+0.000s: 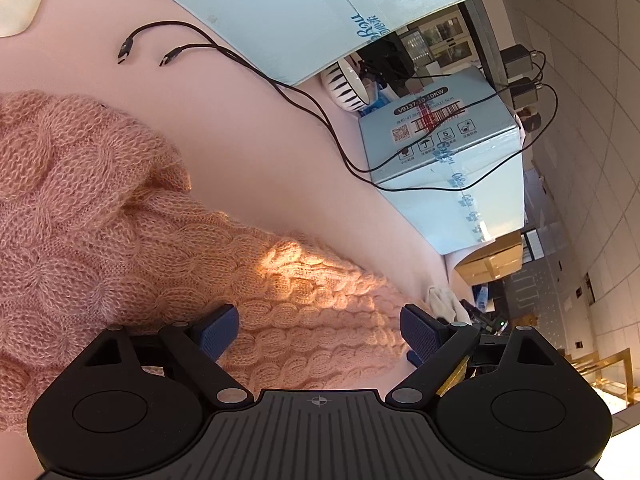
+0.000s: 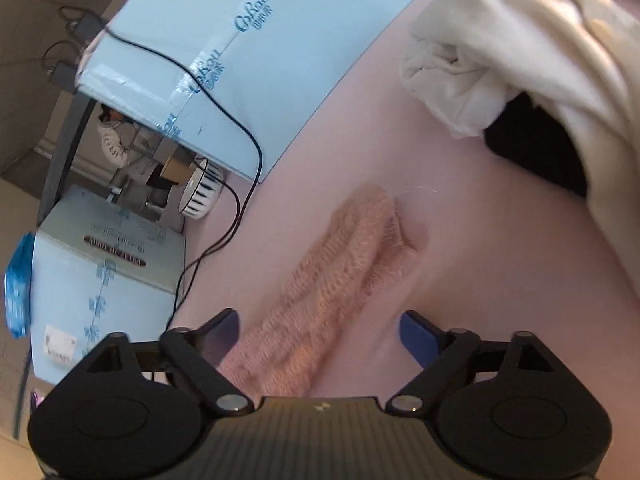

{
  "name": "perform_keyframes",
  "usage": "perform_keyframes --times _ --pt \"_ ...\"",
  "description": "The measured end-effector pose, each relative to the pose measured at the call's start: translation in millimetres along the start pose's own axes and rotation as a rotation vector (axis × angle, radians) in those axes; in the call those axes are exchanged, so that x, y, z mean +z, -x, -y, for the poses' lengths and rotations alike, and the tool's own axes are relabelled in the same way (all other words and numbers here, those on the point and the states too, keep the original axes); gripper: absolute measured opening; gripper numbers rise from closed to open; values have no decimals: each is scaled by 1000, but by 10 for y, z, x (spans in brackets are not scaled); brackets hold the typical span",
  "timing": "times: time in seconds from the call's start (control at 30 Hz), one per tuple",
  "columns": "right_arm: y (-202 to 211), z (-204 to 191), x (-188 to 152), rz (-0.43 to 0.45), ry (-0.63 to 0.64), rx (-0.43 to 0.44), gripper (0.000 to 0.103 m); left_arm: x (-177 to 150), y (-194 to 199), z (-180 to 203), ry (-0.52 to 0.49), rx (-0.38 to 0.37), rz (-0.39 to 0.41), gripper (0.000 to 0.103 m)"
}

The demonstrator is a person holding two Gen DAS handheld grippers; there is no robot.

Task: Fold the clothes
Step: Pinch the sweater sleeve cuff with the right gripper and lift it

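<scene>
Here, pink knit sweater (image 2: pixel 340 280) apparently loose between open right hand-held gripper (image 2: pixel 320 340) fingers

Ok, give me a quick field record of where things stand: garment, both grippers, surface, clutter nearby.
garment: pink knit sweater, lying on the surface, sleeve stretched out
left gripper: open, over the sweater, gripping nothing
right gripper: open, sleeve lies between the fingers, not pinched
surface: pink tabletop
clutter: blue boxes, black cables, white cloth
</scene>
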State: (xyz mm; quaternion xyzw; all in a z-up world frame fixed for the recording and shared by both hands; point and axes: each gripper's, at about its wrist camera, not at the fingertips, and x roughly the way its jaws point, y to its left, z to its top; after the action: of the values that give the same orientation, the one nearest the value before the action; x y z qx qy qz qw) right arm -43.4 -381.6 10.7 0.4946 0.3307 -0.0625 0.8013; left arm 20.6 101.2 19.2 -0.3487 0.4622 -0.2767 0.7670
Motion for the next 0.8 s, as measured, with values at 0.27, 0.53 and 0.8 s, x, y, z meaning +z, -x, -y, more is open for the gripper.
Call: perform_keyframes --times 0.27,0.53,0.8 --pt "-315 -172 -36 177 83 -163 14 -6 13 -68 10 -26 -6 90" --pt "182 252 70 158 -26 5 13 -47 82 -96 50 -45 -17 90" --pt "714 481 150 286 79 -115 14 -389 83 565 -219 -115 -68 90"
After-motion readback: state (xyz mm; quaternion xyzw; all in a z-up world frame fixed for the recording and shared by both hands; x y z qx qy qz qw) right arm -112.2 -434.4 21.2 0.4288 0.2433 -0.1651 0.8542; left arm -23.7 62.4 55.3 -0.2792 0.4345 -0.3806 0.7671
